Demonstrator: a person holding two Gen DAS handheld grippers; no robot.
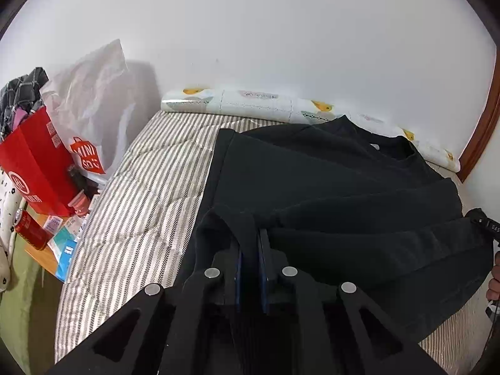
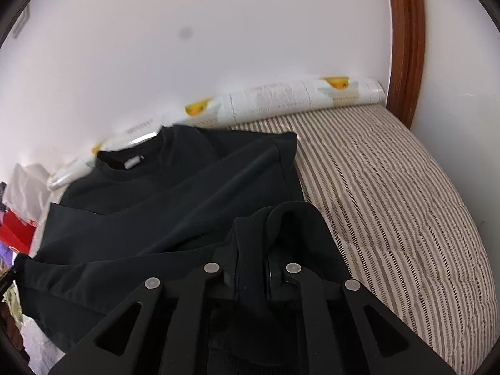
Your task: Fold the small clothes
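The black shirt (image 1: 328, 187) lies spread on the striped bed (image 1: 140, 193), its collar (image 2: 131, 159) far ahead of the jaws toward the wall and its near hem bunched up in both sets of jaws. The left gripper (image 1: 250, 250) and the right gripper (image 2: 253, 268) are each clenched on a pinch of that hem, 1 corner apiece, so the step in hand looks like the bottom-to-top fold. Next, I judge, both corners should travel forward together, level, and land just short of the collar before the 2 grips let go.
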